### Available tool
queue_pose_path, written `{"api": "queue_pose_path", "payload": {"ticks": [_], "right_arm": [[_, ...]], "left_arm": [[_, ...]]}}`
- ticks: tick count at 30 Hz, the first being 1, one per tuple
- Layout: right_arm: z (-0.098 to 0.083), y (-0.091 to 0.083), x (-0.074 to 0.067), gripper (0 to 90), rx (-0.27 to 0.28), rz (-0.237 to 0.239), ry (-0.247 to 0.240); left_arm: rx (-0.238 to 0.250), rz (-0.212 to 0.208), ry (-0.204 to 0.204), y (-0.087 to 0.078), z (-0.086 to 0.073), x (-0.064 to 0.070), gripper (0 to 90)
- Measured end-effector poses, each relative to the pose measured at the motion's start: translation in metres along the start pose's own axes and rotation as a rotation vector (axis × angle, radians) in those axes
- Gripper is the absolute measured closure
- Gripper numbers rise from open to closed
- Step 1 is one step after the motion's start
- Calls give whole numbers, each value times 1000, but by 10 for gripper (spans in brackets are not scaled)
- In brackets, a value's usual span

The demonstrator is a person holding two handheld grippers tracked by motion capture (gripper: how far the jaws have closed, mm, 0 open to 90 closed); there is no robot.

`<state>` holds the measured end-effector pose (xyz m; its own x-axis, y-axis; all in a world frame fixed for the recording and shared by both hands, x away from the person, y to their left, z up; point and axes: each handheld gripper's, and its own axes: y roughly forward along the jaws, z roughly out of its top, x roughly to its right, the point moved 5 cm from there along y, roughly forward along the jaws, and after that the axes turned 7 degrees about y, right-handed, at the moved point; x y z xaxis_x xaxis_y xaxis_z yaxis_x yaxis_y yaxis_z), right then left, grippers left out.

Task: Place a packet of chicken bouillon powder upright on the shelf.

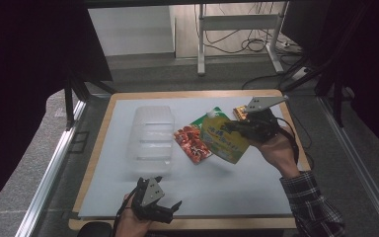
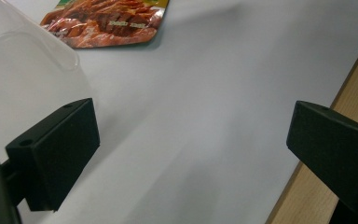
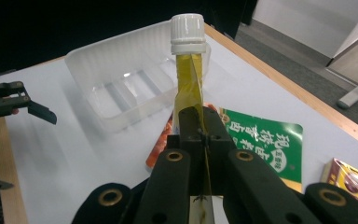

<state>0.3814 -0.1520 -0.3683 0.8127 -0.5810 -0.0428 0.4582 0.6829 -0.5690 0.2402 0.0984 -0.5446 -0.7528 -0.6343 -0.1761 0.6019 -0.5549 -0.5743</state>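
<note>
My right gripper (image 1: 235, 127) is shut on a yellow spout pouch (image 1: 223, 139) and holds it above the white mat, right of centre. Seen along the jaws (image 3: 199, 116), the yellow pouch (image 3: 189, 79) stands edge-on with its white screw cap (image 3: 188, 32) on top. A clear plastic tray (image 1: 151, 136) lies empty left of the pouch, and a red snack packet (image 1: 192, 144) lies flat between them. My left gripper (image 1: 168, 207) rests open near the front edge with nothing between its fingers. In the left gripper view the jaws (image 2: 191, 135) stand wide apart beside the tray's corner (image 2: 23, 70).
A green packet (image 3: 265, 140) lies flat on the mat under the pouch, and a small orange box (image 3: 352, 179) sits by the right edge. The white mat (image 1: 128, 202) covers a wooden table whose rim (image 2: 354, 84) runs close to my left gripper.
</note>
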Motion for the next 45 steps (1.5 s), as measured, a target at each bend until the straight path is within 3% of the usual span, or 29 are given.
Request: {"api": "queue_pose_path", "payload": {"ticks": [26,36,45], "right_arm": [[33,48,-5,890,9,48,-31],[44,66,-1,889,15,64,-32],[59,81,2,890,14,61,-38]], "left_arm": [[1,-7,-10,-2,-4,0,24],[9,1,-37,-4,-5,-5,18],[4,-8,-29,-3,-5,-3,17]]}}
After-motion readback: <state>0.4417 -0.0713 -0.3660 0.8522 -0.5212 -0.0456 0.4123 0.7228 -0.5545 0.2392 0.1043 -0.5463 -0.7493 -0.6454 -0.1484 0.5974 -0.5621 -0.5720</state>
